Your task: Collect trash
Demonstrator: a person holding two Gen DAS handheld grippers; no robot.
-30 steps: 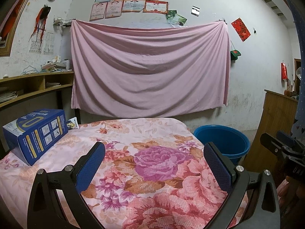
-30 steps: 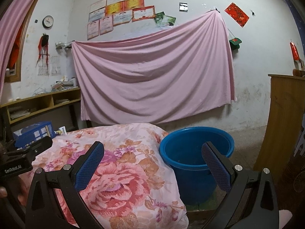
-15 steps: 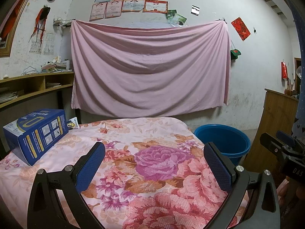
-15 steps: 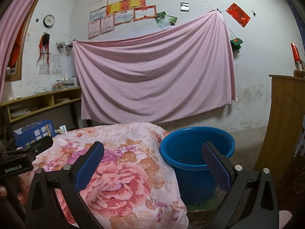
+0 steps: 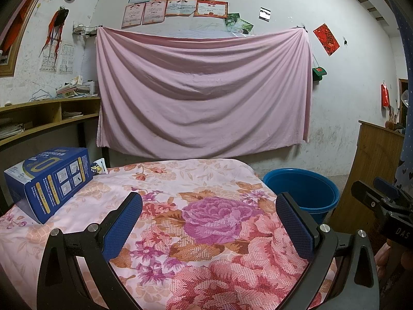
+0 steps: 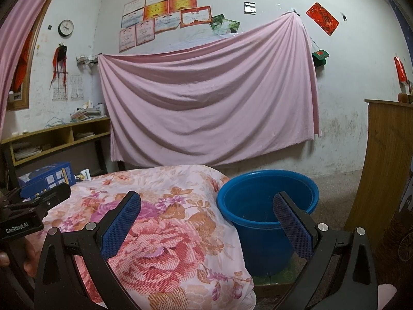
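Hovering above the floral cloth (image 5: 211,222), the left gripper (image 5: 209,214) is standing wide apart and is holding nothing; the right gripper (image 6: 206,214) is equally wide and empty, pointing toward the blue bucket (image 6: 268,206). Compared with the views from a second ago, almost nothing is changing: both tools are drifting only slightly, and no item is being approached closely. By this judgement the task is still sitting at its opening stage, with no pickup yet begun.

The likely trash is lying at the far left of the cloth: a blue carton (image 5: 49,180) with a small white packet (image 5: 99,167) just beside it. The bucket, probably the collection point, is standing on the floor just beside the cloth's right edge.

Readable writing is limited. The left tool's body is showing "GenRobot.AI" in the right wrist view, and the right tool's body is showing "DAS" in the left wrist view. The carton's print and the wall certificates (image 5: 178,0) are too small to read.
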